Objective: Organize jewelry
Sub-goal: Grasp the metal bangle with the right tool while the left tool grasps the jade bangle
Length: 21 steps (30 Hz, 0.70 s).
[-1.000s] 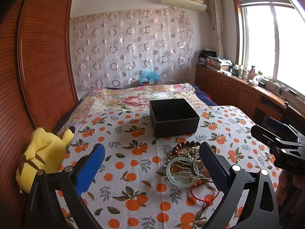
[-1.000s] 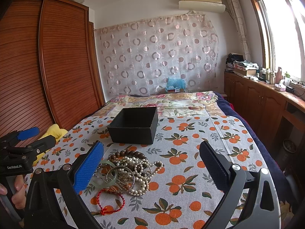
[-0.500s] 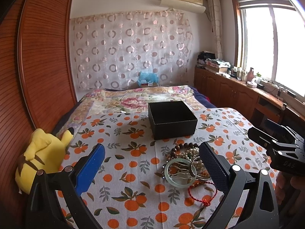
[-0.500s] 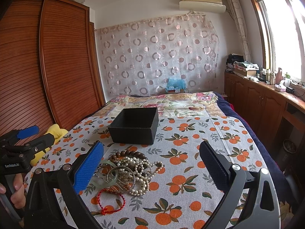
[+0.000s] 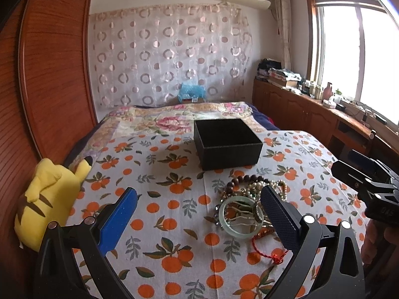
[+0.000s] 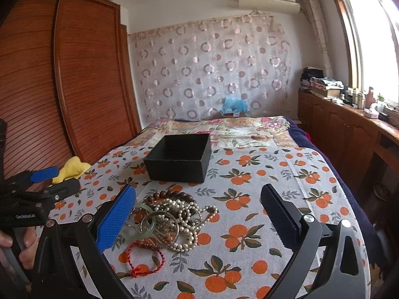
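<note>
A pile of jewelry lies on the orange-print cloth: a pale green jade bangle (image 5: 240,216), a brown wooden bead bracelet (image 5: 245,179), pearl strands (image 6: 185,214) and a red cord bracelet (image 6: 146,259). An open, empty black box (image 5: 227,142) stands just behind the pile; it also shows in the right wrist view (image 6: 180,157). My left gripper (image 5: 199,216) is open and empty, above the cloth, with its right finger over the pile's near edge. My right gripper (image 6: 198,214) is open and empty, with the pile between its fingers toward the left one.
A yellow plush toy (image 5: 48,196) lies at the bed's left edge by the wooden wardrobe (image 5: 49,74). A floral quilt (image 5: 174,119) covers the far bed. Wooden cabinets (image 6: 349,134) with clutter run along the right wall under the window.
Both grippers have eased slightly lower and closer to the jewelry pile. Both stay open and nothing has been picked up.
</note>
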{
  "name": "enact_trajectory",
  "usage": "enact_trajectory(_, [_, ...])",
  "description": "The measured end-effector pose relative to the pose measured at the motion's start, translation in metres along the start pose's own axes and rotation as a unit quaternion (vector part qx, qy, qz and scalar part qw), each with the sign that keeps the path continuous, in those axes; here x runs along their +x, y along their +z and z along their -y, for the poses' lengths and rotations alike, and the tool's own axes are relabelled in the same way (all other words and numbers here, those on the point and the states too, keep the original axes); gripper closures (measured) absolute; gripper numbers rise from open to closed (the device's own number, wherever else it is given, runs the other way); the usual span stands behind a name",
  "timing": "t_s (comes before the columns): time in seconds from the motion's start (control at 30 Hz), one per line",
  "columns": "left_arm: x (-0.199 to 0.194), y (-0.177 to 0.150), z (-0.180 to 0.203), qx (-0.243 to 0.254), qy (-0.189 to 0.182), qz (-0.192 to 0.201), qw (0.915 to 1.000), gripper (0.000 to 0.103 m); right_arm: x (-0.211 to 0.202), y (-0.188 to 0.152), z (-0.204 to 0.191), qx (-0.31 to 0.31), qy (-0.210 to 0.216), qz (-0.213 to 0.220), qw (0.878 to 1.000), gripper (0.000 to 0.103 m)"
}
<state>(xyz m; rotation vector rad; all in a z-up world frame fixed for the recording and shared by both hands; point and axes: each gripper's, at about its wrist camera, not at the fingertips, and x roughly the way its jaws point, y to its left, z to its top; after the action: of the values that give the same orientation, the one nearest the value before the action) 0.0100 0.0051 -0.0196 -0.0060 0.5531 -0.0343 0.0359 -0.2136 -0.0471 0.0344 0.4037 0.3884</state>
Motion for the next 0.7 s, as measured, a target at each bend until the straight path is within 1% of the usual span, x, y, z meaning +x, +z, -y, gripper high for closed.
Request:
enact_trajectory(0.07, [0.006, -0.003, -0.005, -0.002, -0.002, -0.008, 1.0, 0.008, 0.004, -0.002, 0.0, -0.006, 0.021, -0.008, 1.0, 0.003])
enact_trajectory(0.13, [0.011, -0.006, -0.008, -0.002, -0.005, -0.014, 0.9999, 0.008, 0.008, -0.003, -0.002, -0.012, 0.033, -0.017, 0.999, 0.004])
enact_trajectory(0.17, [0.014, -0.008, -0.009, -0.002, -0.008, -0.019, 0.9998, 0.008, 0.01, -0.004, -0.002, -0.015, 0.035, -0.021, 0.999, 0.006])
enact_trajectory(0.27, [0.02, -0.012, -0.012, -0.002, -0.011, -0.026, 0.9996, 0.008, 0.018, -0.009, -0.005, -0.026, 0.053, -0.038, 0.998, 0.021])
enact_trajectory(0.3, [0.022, -0.014, -0.013, -0.003, -0.013, -0.029, 0.9995, 0.008, 0.022, -0.011, -0.005, -0.031, 0.059, -0.048, 0.997, 0.027])
enact_trajectory(0.33, [0.024, -0.015, -0.014, -0.004, -0.016, -0.033, 0.9993, 0.008, 0.026, -0.013, -0.005, -0.035, 0.062, -0.055, 0.996, 0.03])
enact_trajectory(0.4, [0.027, -0.018, -0.015, -0.001, -0.019, -0.04, 0.999, 0.008, 0.034, -0.017, -0.006, -0.041, 0.068, -0.071, 0.994, 0.043])
enact_trajectory(0.43, [0.03, -0.02, -0.015, 0.0, -0.02, -0.044, 0.9988, 0.008, 0.039, -0.019, -0.007, -0.046, 0.071, -0.082, 0.993, 0.045])
enact_trajectory(0.5, [0.034, -0.023, -0.014, 0.002, -0.025, -0.051, 0.9984, 0.008, 0.047, -0.023, -0.009, -0.056, 0.079, -0.099, 0.99, 0.055])
enact_trajectory(0.57, [0.039, -0.026, -0.014, 0.004, -0.033, -0.06, 0.9976, 0.008, 0.054, -0.025, -0.01, -0.062, 0.086, -0.114, 0.988, 0.063])
enact_trajectory(0.63, [0.044, -0.029, -0.013, 0.01, -0.035, -0.067, 0.9971, 0.008, 0.064, -0.028, -0.01, -0.064, 0.096, -0.131, 0.985, 0.073])
enact_trajectory(0.7, [0.048, -0.031, -0.012, 0.01, -0.038, -0.075, 0.9964, 0.008, 0.073, -0.031, -0.01, -0.065, 0.1, -0.146, 0.982, 0.078])
